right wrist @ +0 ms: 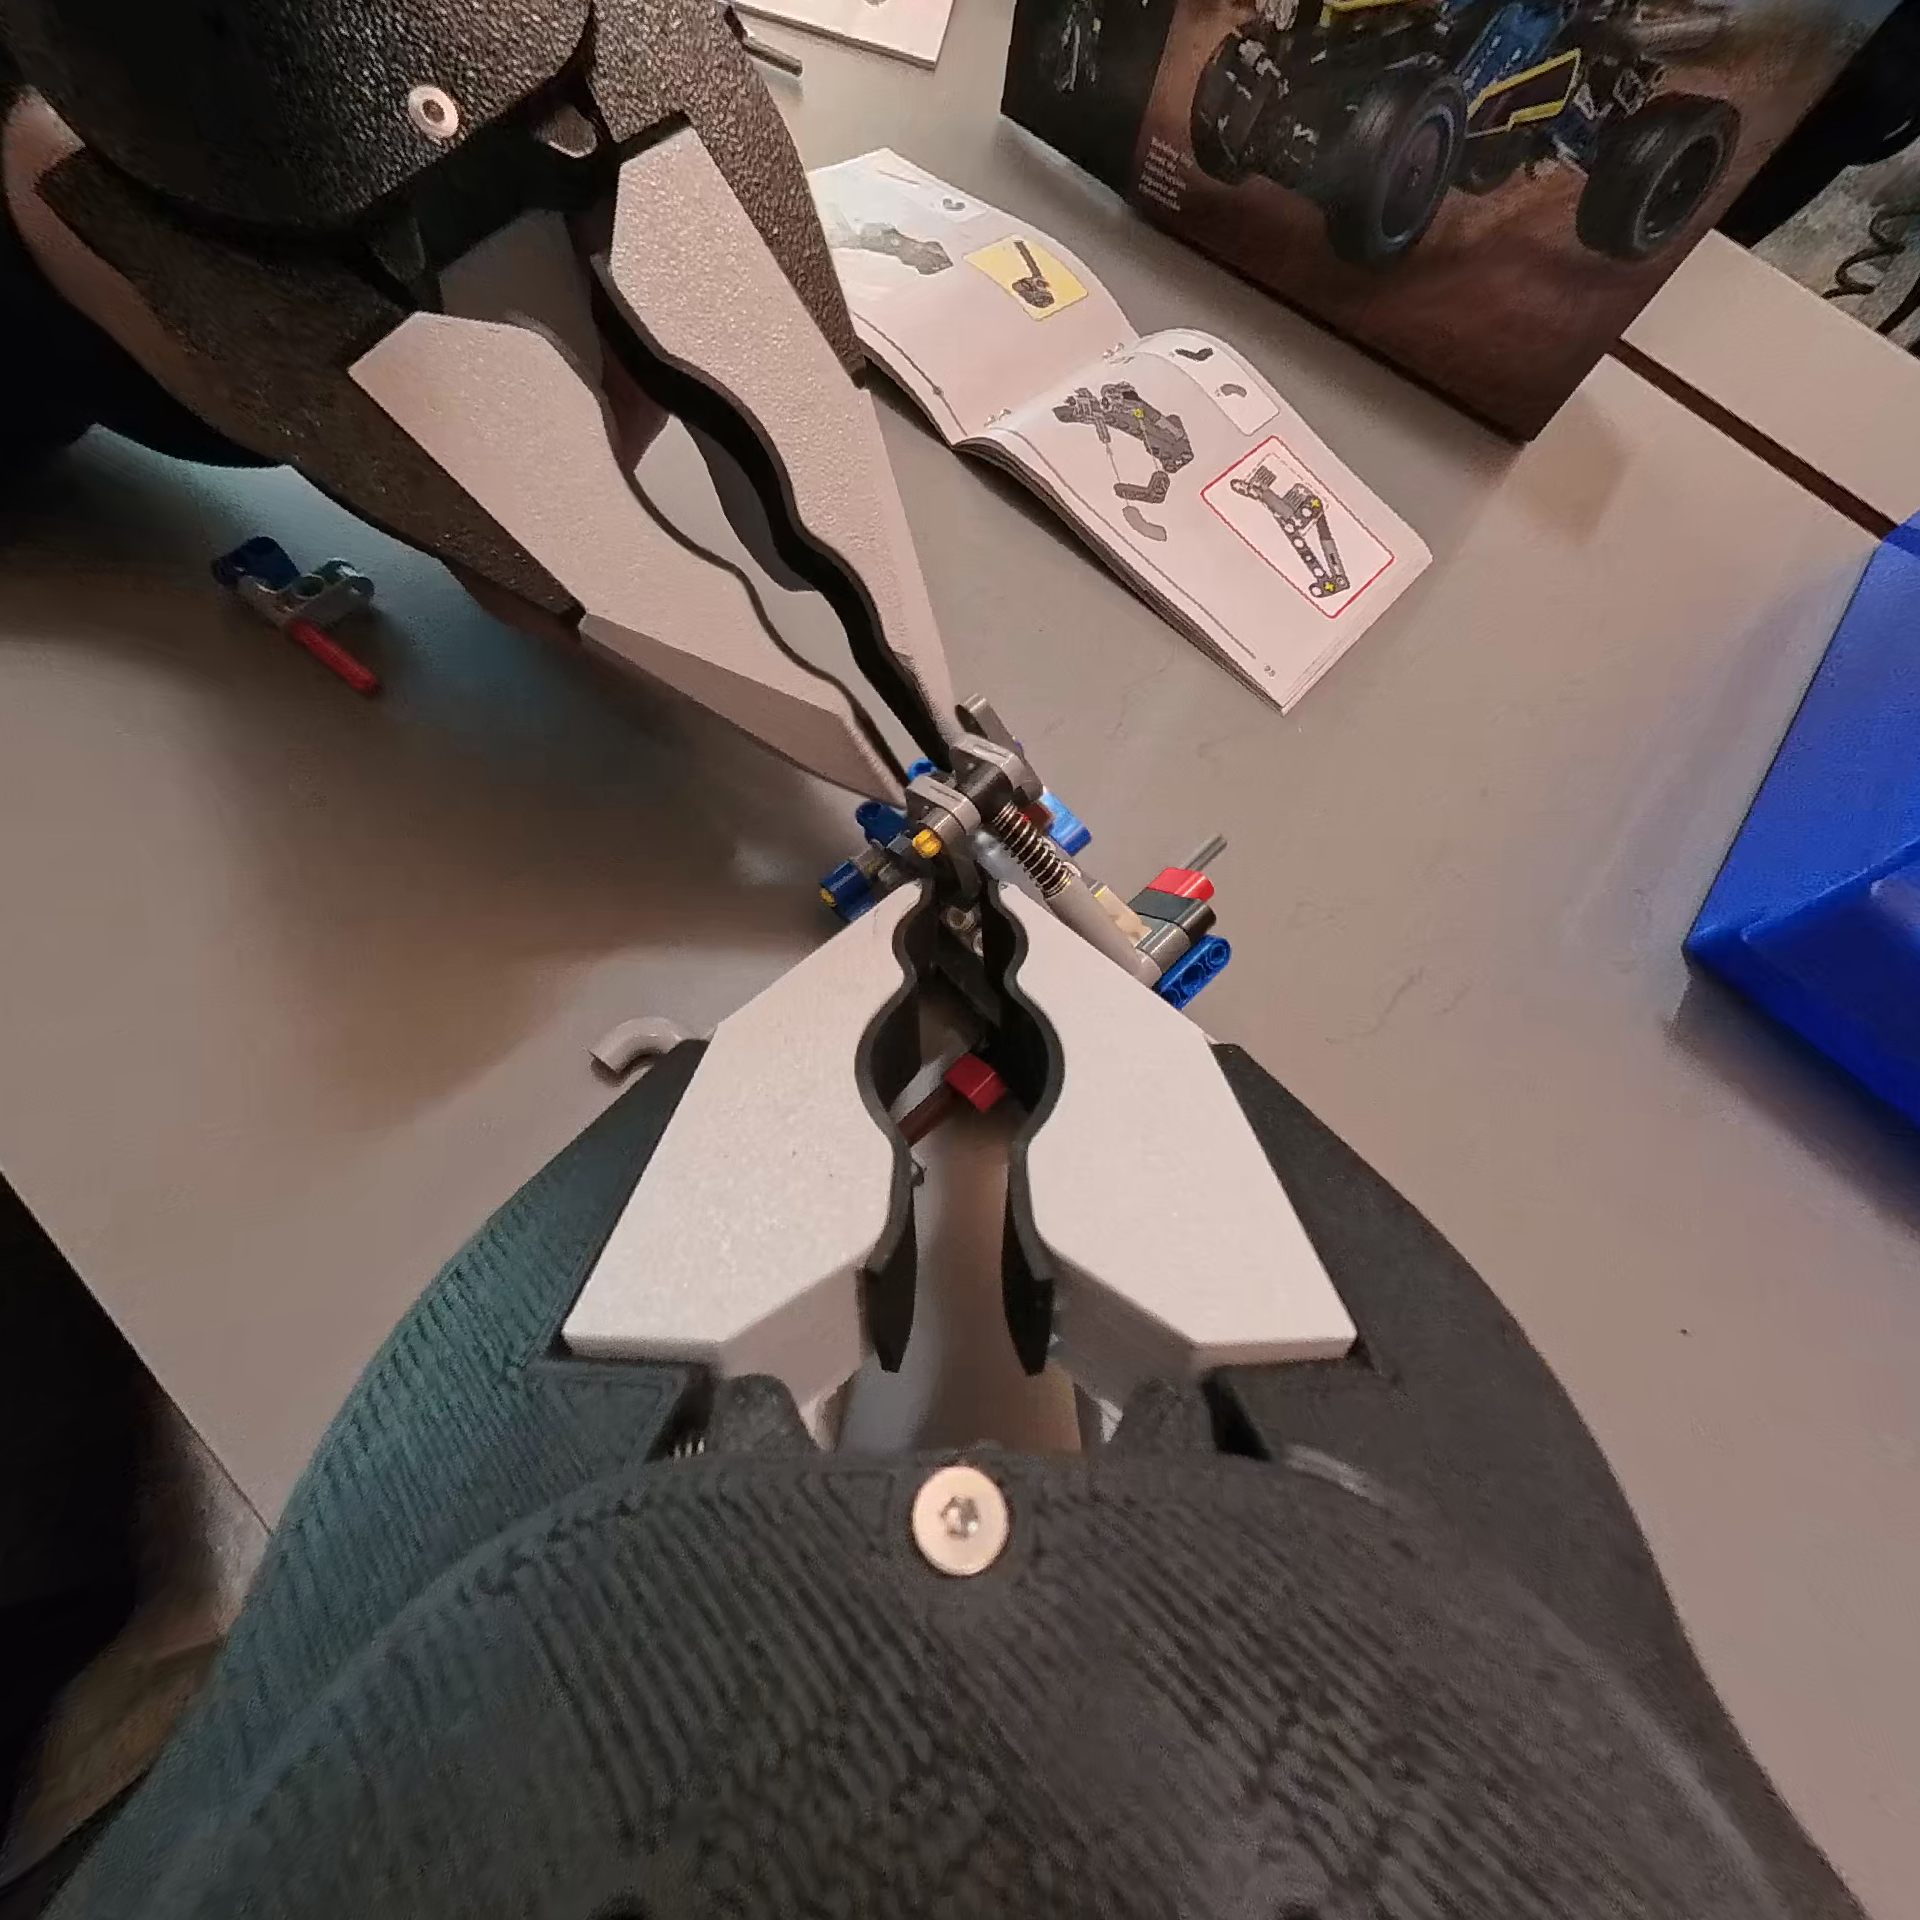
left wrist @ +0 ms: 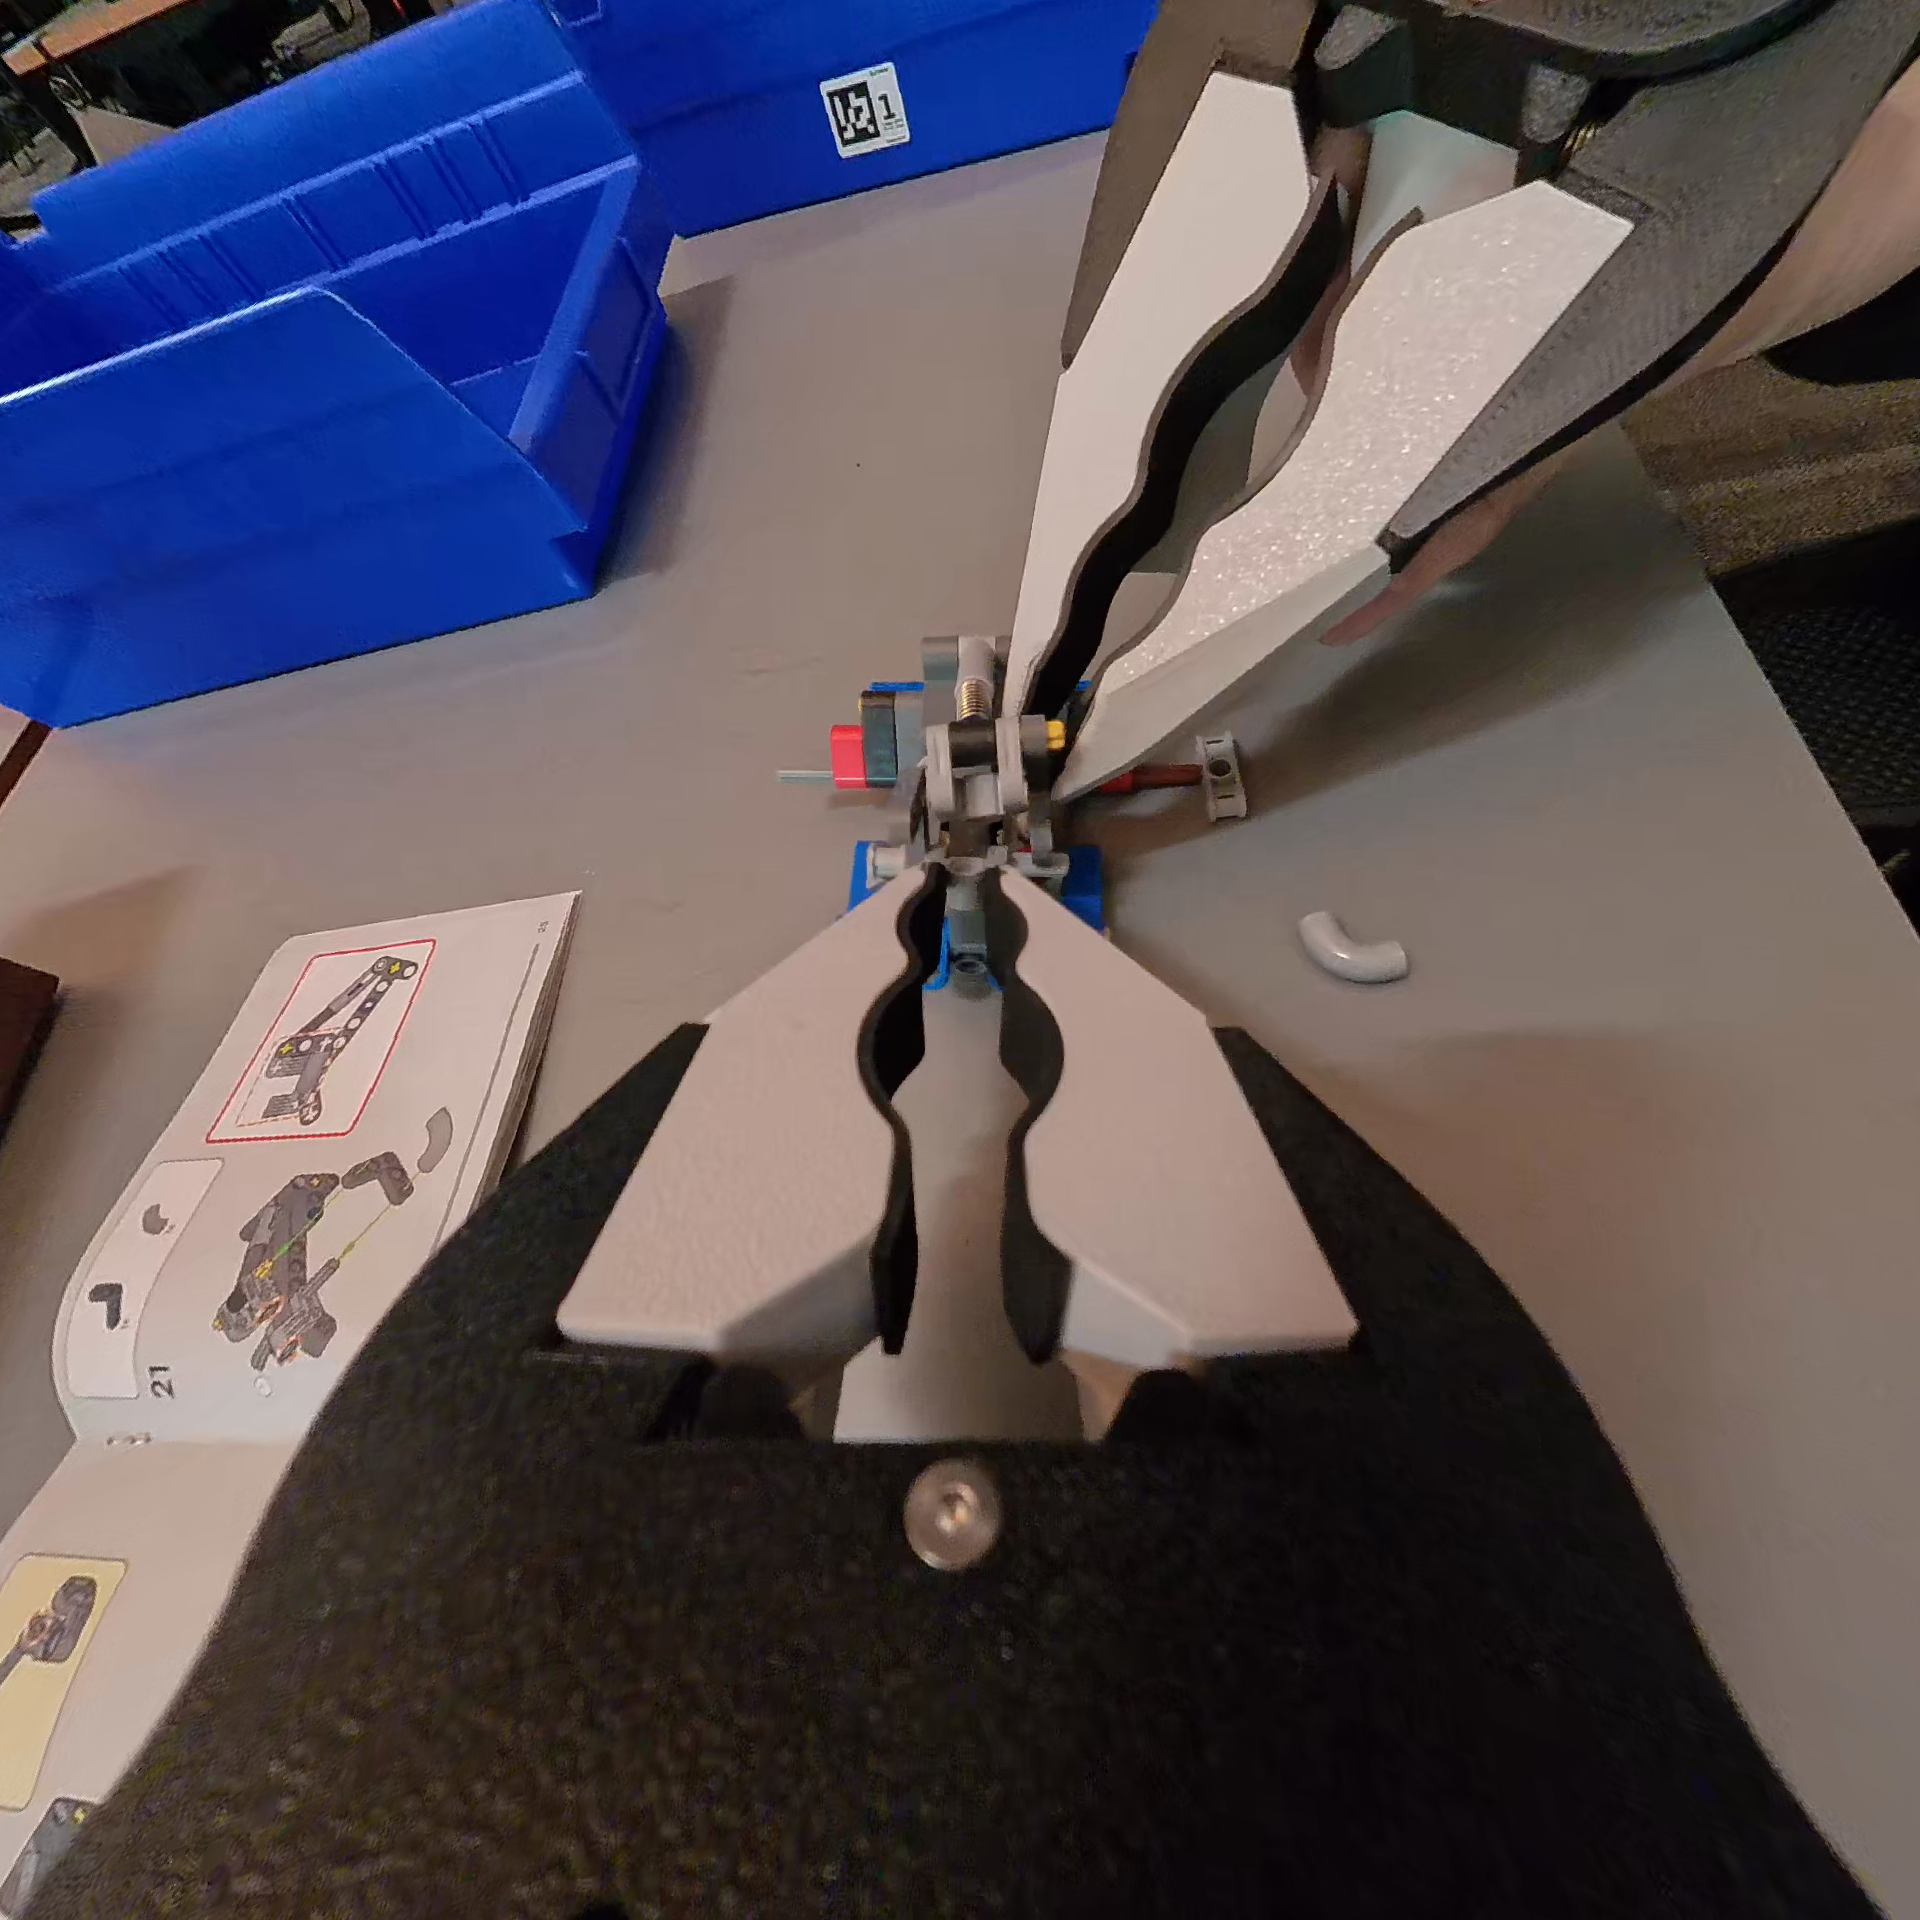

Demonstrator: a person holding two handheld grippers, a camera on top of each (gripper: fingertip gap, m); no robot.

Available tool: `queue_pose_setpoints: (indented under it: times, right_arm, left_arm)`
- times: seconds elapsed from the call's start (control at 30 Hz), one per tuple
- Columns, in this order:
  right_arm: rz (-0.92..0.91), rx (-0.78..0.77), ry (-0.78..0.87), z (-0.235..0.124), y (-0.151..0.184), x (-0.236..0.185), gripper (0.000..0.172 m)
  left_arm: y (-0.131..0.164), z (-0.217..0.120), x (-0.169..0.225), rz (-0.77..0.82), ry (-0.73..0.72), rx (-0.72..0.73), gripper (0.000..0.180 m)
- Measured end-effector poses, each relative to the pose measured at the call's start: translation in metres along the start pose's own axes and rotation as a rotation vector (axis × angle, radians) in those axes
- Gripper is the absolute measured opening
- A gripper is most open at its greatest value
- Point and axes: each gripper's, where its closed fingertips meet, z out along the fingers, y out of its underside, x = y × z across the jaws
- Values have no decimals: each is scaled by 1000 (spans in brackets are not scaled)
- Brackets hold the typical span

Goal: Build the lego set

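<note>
- My left claw [left wrist: 961, 883] is clenched on the near end of a small toy-brick model [left wrist: 971, 769], its tips pinching a grey peg at the model's blue base.
- My right claw [right wrist: 961, 899] is clenched on the same model [right wrist: 977, 821] from the opposite side, its tips gripping dark grey pieces just beside a coiled spring [right wrist: 1029, 847].
- The model sits on the grey tabletop [left wrist: 1351, 1143], between the two claws; red and dark blocks stick out on its left.
- Just right of the model lies a loose grey curved piece [left wrist: 1356, 948]; a pale connector on a dark red rod [left wrist: 1221, 774] lies a little farther off.
- An open instruction booklet [left wrist: 312, 1143] lies to the near left of my left claw.
- Blue bins [left wrist: 312, 364] stand at the far left.
- In the right wrist view a small loose assembly with a red rod [right wrist: 301, 613] lies apart on the tabletop, and a picture box [right wrist: 1455, 187] stands beyond the booklet.
</note>
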Motion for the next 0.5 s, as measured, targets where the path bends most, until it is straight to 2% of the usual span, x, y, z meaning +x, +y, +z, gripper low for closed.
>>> queue_pose_setpoints:
  times: [0.5]
  right_arm:
    - [-16,-4,-16,1,1,-2,2]
  left_arm:
    - [-2,0,2,16,2,18,1]
